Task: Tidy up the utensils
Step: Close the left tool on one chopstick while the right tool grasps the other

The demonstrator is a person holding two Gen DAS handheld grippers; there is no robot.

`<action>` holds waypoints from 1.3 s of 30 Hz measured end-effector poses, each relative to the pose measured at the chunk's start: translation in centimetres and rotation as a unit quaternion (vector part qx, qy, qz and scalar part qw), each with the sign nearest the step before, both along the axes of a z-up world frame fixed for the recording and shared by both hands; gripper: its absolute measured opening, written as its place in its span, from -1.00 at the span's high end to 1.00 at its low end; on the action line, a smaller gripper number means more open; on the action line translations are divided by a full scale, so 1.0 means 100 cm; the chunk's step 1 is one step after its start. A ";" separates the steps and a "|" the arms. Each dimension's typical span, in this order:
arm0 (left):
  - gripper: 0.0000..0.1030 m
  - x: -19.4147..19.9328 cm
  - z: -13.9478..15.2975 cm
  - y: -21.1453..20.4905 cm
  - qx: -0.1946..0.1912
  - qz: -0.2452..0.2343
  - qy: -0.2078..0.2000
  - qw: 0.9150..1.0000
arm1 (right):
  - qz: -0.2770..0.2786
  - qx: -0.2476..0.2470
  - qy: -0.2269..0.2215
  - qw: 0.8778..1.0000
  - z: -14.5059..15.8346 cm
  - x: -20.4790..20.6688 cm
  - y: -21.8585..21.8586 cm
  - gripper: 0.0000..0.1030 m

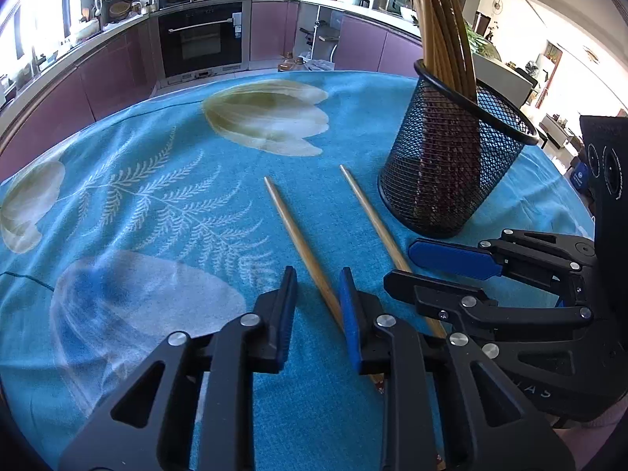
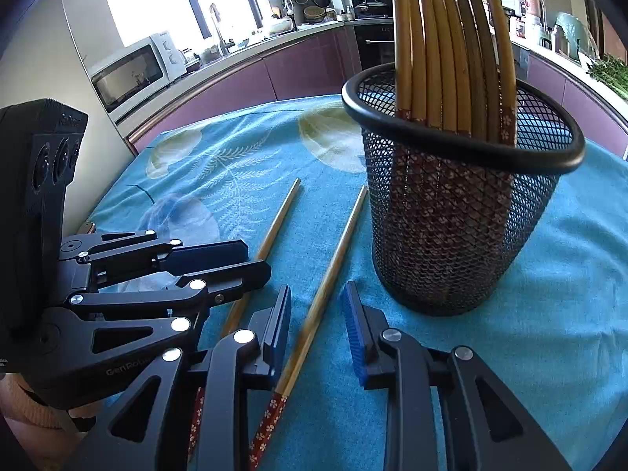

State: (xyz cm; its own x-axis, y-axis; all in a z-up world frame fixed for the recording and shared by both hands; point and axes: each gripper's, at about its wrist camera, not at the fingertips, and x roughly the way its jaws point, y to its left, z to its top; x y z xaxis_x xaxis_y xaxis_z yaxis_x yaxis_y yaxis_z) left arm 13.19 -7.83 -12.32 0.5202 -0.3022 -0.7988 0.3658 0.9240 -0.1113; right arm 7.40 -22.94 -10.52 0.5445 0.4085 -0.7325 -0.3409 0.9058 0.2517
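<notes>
Broadly, the surface (image 1: 157, 204) under its blue flower-print cloth carries everything, and the cloth probably keeps the thin sticks from rolling. On it stands the black mesh holder (image 2: 451, 216), upright and already packed with chopsticks that lean against its far rim, so it reads as the collecting place. The left hand-held gripper (image 1: 316, 306) sits low with its jaws apart around one loose chopstick (image 1: 302, 247), lined up along the shaft, likely so it can close across it. The right hand-held gripper (image 2: 316, 325) is likewise spread wide, straddling the second loose chopstick (image 2: 333, 259), which lies just beside the holder's base. Both sticks lie flat on the cloth with their tapered tips pointing away and their red patterned ends near the jaws.
</notes>
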 end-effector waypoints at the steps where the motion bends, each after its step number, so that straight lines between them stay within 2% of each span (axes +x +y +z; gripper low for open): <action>1: 0.66 0.001 0.000 0.001 0.000 0.002 0.000 1.000 | -0.001 0.000 0.000 1.000 0.000 0.000 0.000 0.53; 5: 0.73 0.000 0.000 0.005 -0.010 0.009 0.003 1.000 | -0.005 0.006 0.004 1.000 -0.001 0.000 -0.004 0.76; 9: 0.84 -0.001 -0.001 0.008 -0.021 0.013 0.007 1.000 | -0.004 0.016 0.008 1.000 -0.001 -0.001 -0.008 0.81; 14: 0.85 -0.005 -0.002 0.010 -0.026 0.017 0.008 0.999 | -0.011 0.031 0.006 0.999 0.003 -0.005 -0.015 0.89; 24: 0.85 -0.020 -0.001 0.008 -0.022 0.008 0.009 1.000 | 0.023 0.030 0.002 0.999 0.009 -0.012 -0.005 0.90; 32: 0.84 -0.019 -0.003 0.005 -0.008 -0.004 0.012 1.000 | 0.027 0.006 0.011 1.000 0.001 -0.012 0.000 0.82; 39: 0.82 -0.014 -0.003 -0.004 0.012 -0.020 0.003 1.000 | 0.027 -0.002 0.004 1.000 -0.001 -0.010 0.003 0.86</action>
State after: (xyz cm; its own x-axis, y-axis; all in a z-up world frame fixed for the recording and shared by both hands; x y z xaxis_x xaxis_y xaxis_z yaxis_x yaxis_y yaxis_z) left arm 11.81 -8.20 -12.60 0.5031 -0.3024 -0.8096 0.4016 0.9113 -0.0908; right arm 6.40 -22.61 -10.59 0.5163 0.4334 -0.7387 -0.3866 0.8876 0.2505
